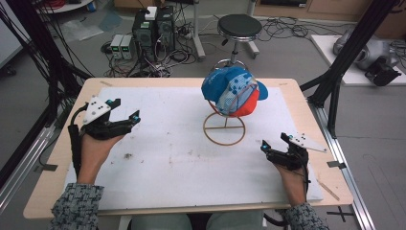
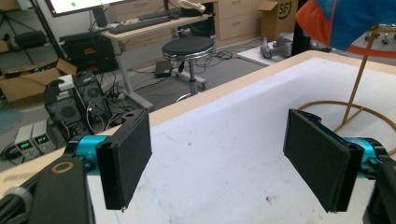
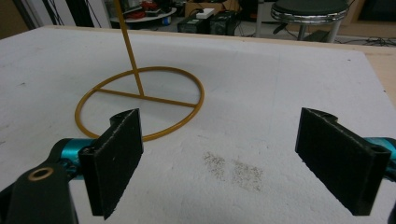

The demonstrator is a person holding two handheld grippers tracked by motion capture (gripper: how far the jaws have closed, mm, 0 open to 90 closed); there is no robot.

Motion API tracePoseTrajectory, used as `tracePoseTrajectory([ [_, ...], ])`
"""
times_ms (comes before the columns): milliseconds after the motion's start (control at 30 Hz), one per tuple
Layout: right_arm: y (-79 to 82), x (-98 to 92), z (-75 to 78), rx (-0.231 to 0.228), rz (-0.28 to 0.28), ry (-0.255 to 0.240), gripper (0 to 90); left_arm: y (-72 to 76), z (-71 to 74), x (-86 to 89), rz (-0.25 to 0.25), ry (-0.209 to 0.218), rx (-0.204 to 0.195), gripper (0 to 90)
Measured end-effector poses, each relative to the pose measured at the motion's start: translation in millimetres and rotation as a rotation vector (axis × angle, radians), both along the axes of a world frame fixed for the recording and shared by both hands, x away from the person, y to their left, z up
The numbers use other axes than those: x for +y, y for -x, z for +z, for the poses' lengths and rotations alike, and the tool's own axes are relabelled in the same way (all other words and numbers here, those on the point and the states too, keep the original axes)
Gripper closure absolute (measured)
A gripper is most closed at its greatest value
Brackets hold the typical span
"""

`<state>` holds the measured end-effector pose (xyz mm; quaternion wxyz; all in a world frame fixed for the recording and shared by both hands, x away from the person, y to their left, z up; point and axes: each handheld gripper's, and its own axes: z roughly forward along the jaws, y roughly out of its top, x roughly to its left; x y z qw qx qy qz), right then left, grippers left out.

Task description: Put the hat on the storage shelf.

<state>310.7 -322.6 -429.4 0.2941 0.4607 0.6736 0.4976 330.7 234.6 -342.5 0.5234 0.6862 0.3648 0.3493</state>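
A blue, white and orange cap point(image 1: 232, 91) hangs on a gold wire stand point(image 1: 224, 128) with a ring base, at the middle back of the white mat point(image 1: 167, 158). My left gripper point(image 1: 125, 109) is held at the left side of the table, open, with nothing between its jaws. In the left gripper view the gripper point(image 2: 222, 161) faces the table's far edge, with the cap point(image 2: 345, 21) and stand point(image 2: 359, 70) at upper right. My right gripper point(image 1: 274, 140) rests at the right, open and empty. In the right gripper view the gripper point(image 3: 229, 163) points at the stand's ring point(image 3: 140, 100).
The wooden table point(image 1: 57, 153) carries the mat. Beyond its far edge stand a black stool point(image 1: 239, 26) and computer boxes point(image 1: 153, 28) with cables on the floor. Black frame posts point(image 1: 344, 52) rise at both sides. Dirt specks point(image 3: 233, 170) mark the mat.
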Motion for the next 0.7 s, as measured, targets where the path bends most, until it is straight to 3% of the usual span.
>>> tracePoseTrajectory([
  [400,0.0,0.3,-0.2,0.007,-0.007,-0.001,14.1,14.0,-19.6,23.2,0.051,0.024,0.012,23.8],
  [700,-0.7,1.7,0.1,0.009,-0.008,0.000,14.2,16.4,-39.7,28.1,0.064,0.019,0.058,23.8],
])
